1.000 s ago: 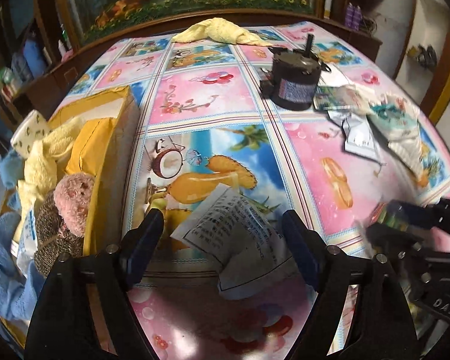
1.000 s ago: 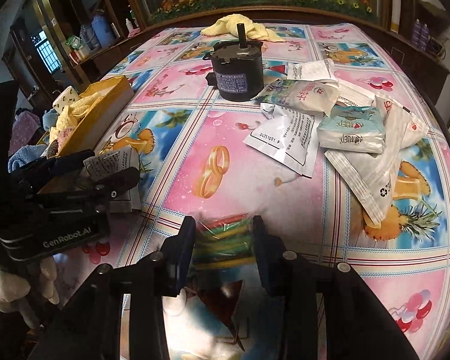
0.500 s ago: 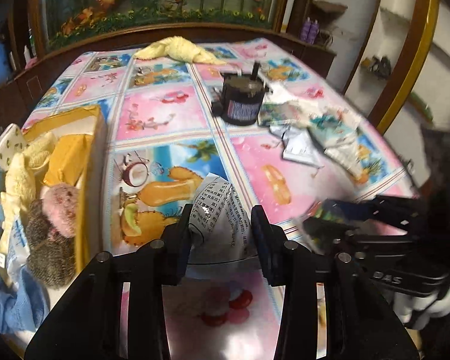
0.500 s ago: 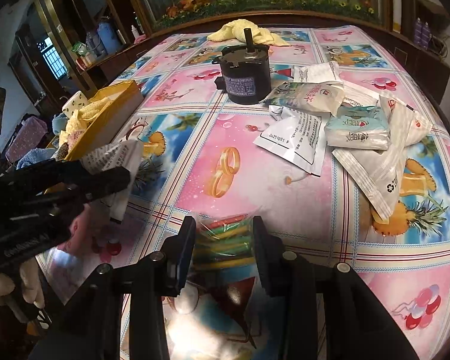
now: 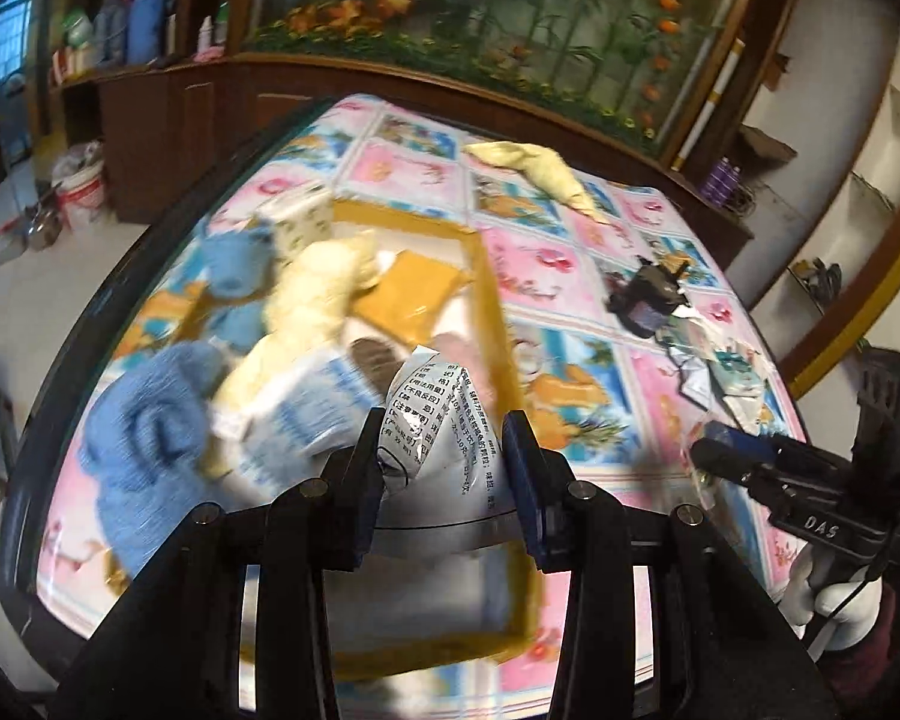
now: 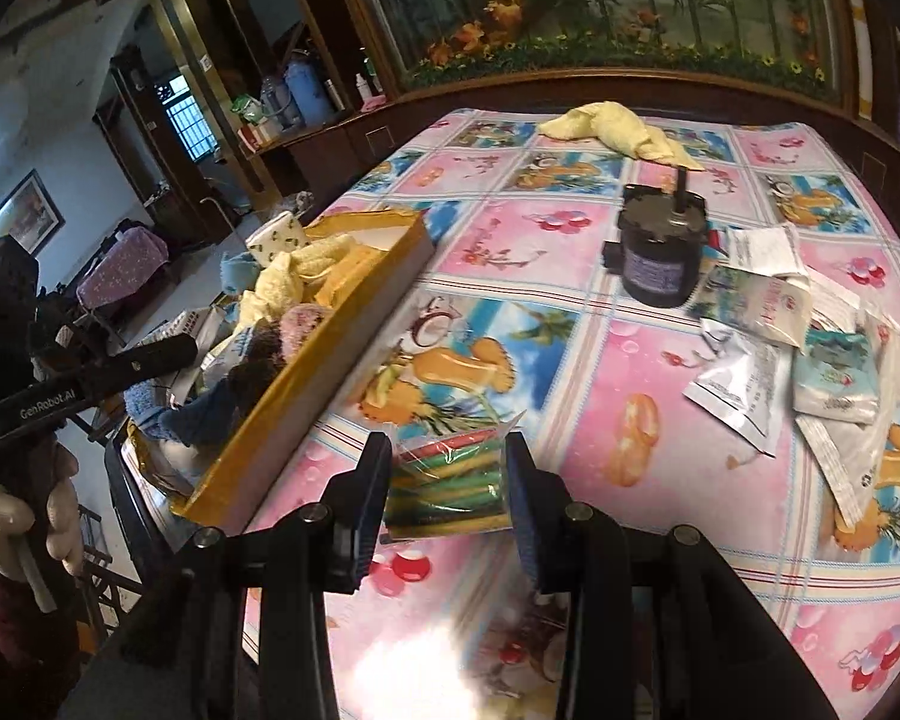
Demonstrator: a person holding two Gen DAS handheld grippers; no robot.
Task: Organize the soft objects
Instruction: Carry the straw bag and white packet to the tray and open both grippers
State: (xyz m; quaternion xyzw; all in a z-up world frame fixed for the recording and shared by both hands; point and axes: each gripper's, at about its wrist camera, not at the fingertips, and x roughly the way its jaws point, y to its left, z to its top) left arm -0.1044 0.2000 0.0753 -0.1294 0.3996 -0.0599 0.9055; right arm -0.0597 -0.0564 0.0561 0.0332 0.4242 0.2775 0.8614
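Note:
My left gripper (image 5: 444, 468) is shut on a white printed sachet (image 5: 444, 414) and holds it above the yellow box (image 5: 491, 324). The box holds soft things: a cream cloth (image 5: 318, 294), a blue knit piece (image 5: 150, 420), a pink fuzzy piece (image 6: 303, 324). My right gripper (image 6: 447, 492) is shut on a clear packet of coloured strips (image 6: 450, 474), low over the tablecloth beside the box (image 6: 330, 372). The left gripper shows in the right wrist view (image 6: 168, 354) over the box. The right gripper shows in the left wrist view (image 5: 714, 456).
A black motor (image 6: 660, 252) stands mid-table. Several white and teal sachets (image 6: 810, 360) lie to its right. A yellow cloth (image 6: 612, 129) lies at the far edge. A wooden cabinet runs behind the table. The table's left edge is close to the box.
My left gripper closed on the sachet, lifted it and swung left over the yellow box. My right gripper stayed shut on the strip packet and shifted a little towards the box.

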